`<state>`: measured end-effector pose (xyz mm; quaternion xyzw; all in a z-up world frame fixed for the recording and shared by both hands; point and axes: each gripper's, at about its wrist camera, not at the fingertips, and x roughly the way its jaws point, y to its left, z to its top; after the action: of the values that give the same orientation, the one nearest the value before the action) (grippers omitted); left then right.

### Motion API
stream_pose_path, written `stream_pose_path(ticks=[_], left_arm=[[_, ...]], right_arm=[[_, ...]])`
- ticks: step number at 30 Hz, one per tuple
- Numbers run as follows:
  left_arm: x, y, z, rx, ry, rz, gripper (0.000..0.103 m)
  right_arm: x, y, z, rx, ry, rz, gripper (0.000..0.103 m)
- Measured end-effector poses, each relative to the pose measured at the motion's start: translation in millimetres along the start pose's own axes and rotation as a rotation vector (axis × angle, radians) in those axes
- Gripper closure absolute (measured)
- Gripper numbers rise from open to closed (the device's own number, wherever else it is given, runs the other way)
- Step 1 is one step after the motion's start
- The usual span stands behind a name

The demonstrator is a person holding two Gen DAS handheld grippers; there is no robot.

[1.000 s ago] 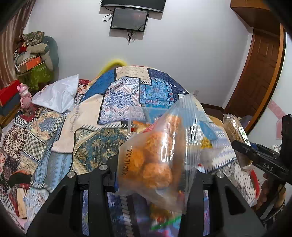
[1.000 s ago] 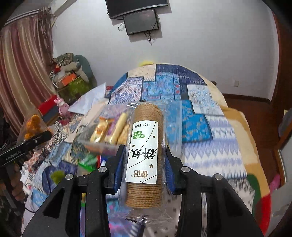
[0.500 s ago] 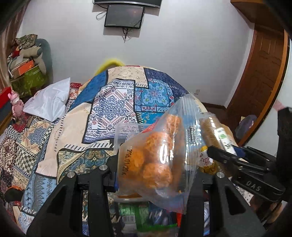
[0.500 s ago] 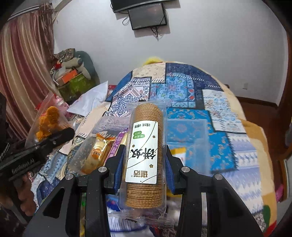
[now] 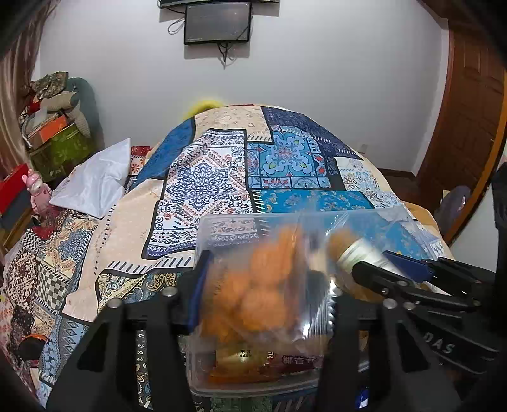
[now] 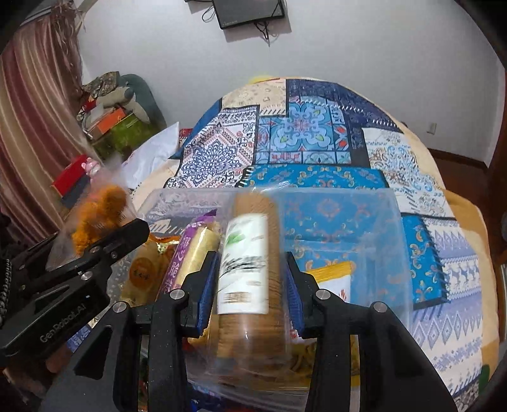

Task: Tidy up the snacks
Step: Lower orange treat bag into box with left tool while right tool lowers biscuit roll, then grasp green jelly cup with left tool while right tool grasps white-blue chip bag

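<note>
On the bed (image 5: 202, 177), over the clear bin's (image 6: 393, 222) near edge, both packs hang. The left gripper (image 5: 263, 301) is opening around the bag of orange snacks (image 5: 263, 285); let it drop clear. The right gripper (image 6: 250, 285) clamps the biscuit roll (image 6: 250, 253); lower it before releasing.

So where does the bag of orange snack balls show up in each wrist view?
Left wrist: the bag of orange snack balls is at lower centre, blurred, between the opening jaws of the left gripper, over the clear plastic bin.
Right wrist: the bag is at the left edge, above the left gripper.
Shared landmark: the wall-mounted black screen at top.
</note>
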<state>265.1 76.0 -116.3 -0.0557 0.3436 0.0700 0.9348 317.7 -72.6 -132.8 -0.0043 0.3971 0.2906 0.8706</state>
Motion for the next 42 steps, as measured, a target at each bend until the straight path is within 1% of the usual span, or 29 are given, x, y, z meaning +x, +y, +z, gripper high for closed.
stream_pose_path(ticks=[1, 3, 5, 7, 10, 12, 15, 16, 17, 18, 21, 26, 29, 32, 36, 42], left_arm=[[-1, 0, 0, -0.001, 0.002, -0.015, 0.047], [-5, -1, -1, 0.004, -0.001, -0.019, 0.046], [-11, -3, -1, 0.014, -0.004, -0.026, 0.043], [-19, -4, 0, 0.013, -0.009, -0.045, 0.034], [-38, -5, 0, 0.01, -0.033, -0.076, 0.032], [-52, -5, 0, 0.018, -0.046, -0.085, 0.03], [-69, -1, -1, 0.014, -0.047, -0.094, 0.023], [-75, 2, -2, 0.008, -0.045, -0.101, 0.023], [-80, 5, -4, 0.004, -0.04, -0.107, 0.022], [-84, 8, -6, 0.0, -0.033, -0.112, 0.021], [-97, 20, -15, -0.016, -0.004, -0.119, 0.017], [-115, 48, -37, -0.031, 0.039, -0.108, 0.015], [-120, 67, -52, -0.038, 0.063, -0.068, 0.015], [-121, 86, -69, -0.052, 0.097, -0.038, 0.015], [-116, 107, -96, -0.091, 0.156, -0.021, 0.015], [-101, 116, -135, -0.115, 0.236, -0.029, 0.015]], right_arm=[[-2, 0, 0, 0.005, -0.004, 0.002, 0.066], [-9, 0, 0, 0.006, -0.009, 0.007, 0.066], [-16, 1, 0, -0.004, -0.018, 0.003, 0.065], [-25, 2, -1, -0.014, -0.028, 0.002, 0.064], [-39, 4, -4, -0.026, -0.044, 0.001, 0.063], [-46, 3, -6, -0.035, -0.055, 0.001, 0.058], [-62, 4, -12, -0.048, -0.071, -0.008, 0.053], [-67, 5, -14, -0.053, -0.074, -0.011, 0.051], [-72, 5, -17, -0.057, -0.078, -0.014, 0.047], [-76, 6, -19, -0.059, -0.083, -0.018, 0.041], [-88, 8, -29, -0.064, -0.09, -0.028, 0.031], [-96, 14, -47, -0.068, -0.074, -0.034, 0.025], [-100, 16, -59, -0.064, -0.068, -0.025, 0.017], [-103, 21, -71, -0.073, -0.062, -0.029, 0.017], [-102, 27, -85, -0.082, -0.041, -0.032, 0.017], [-83, 24, -102, -0.056, 0.02, -0.042, 0.017]])
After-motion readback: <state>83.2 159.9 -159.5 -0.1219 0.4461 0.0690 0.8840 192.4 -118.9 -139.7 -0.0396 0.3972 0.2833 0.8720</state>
